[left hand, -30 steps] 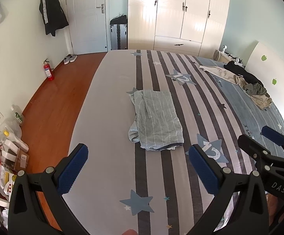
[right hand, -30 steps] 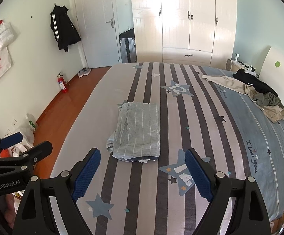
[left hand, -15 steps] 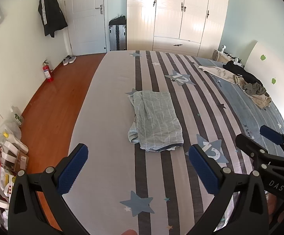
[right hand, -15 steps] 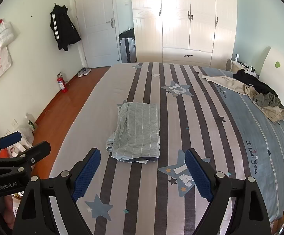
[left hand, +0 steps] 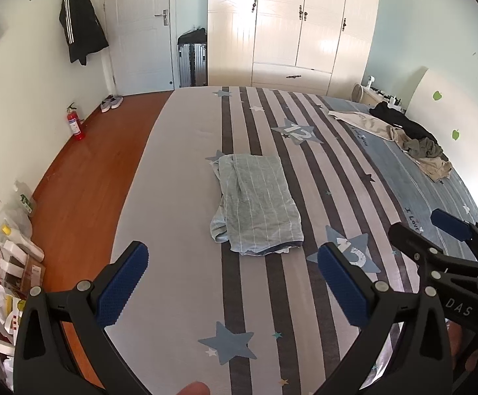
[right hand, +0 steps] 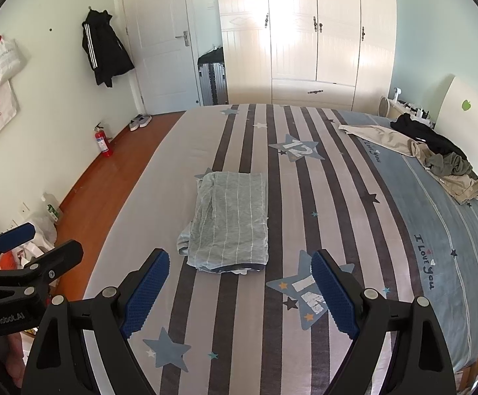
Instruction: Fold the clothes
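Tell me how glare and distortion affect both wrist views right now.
Left wrist view: sunlight washes out the wardrobe; fisheye bends the bed edge; folded grey garment is sharp. Right wrist view: same wardrobe glare, dark vignette corners, clothes pile clear.

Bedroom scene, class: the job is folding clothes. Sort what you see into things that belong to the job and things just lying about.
Belongs to the job:
- folded grey striped garment
- heap of unfolded clothes
- bed
- left claw, open
- right claw, open

Just lying about:
- fire extinguisher
- black jacket
- suitcase
- shoes
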A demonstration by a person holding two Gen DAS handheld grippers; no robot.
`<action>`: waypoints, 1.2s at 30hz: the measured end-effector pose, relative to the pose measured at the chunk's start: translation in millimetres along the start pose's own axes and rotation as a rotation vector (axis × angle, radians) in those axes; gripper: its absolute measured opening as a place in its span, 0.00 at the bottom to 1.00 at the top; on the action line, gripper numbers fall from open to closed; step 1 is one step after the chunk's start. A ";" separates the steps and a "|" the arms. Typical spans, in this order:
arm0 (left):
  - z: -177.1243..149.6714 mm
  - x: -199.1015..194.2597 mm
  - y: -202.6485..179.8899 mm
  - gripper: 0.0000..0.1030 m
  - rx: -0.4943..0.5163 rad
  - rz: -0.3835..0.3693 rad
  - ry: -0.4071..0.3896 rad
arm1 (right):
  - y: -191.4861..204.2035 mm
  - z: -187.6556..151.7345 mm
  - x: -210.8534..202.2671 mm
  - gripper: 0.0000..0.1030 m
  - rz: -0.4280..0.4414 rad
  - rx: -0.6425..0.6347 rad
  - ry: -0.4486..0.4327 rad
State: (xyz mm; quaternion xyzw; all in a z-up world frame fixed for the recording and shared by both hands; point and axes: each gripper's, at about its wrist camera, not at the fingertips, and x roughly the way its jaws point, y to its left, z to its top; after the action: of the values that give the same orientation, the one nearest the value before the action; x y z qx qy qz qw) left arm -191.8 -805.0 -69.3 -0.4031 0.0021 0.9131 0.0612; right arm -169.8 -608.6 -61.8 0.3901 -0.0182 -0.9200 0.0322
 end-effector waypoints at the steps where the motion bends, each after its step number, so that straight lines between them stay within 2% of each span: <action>1: -0.2 0.0 -0.5 0.99 0.003 0.004 -0.002 | 0.2 -0.3 0.3 0.83 0.000 -0.001 0.001; 5: -0.7 -1.3 -3.3 0.99 0.026 0.017 -0.009 | -0.9 -0.5 0.7 0.83 0.004 0.003 0.001; 9: -2.3 -6.2 -5.0 0.99 0.040 -0.001 -0.035 | -0.1 -0.8 1.6 0.83 0.005 0.004 0.003; 14: -2.1 -5.8 -3.7 0.99 0.018 -0.022 -0.025 | 2.1 -0.5 1.8 0.83 0.009 0.003 0.003; 20: -1.7 -6.0 -5.8 0.99 0.040 0.017 -0.034 | 2.2 -0.4 0.1 0.83 0.010 0.004 -0.003; 24: -0.5 -7.4 -3.0 0.99 0.020 0.001 -0.037 | 2.3 0.9 -0.8 0.83 0.010 0.004 -0.007; 36: 0.2 -8.3 -4.3 0.99 0.017 0.018 -0.044 | 2.1 3.4 -0.5 0.83 0.010 0.001 -0.009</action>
State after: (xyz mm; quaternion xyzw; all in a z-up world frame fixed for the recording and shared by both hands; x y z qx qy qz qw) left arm -186.0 -801.7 -62.9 -0.3824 0.0119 0.9222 0.0563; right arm -171.9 -610.6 -59.0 0.3859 -0.0208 -0.9216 0.0364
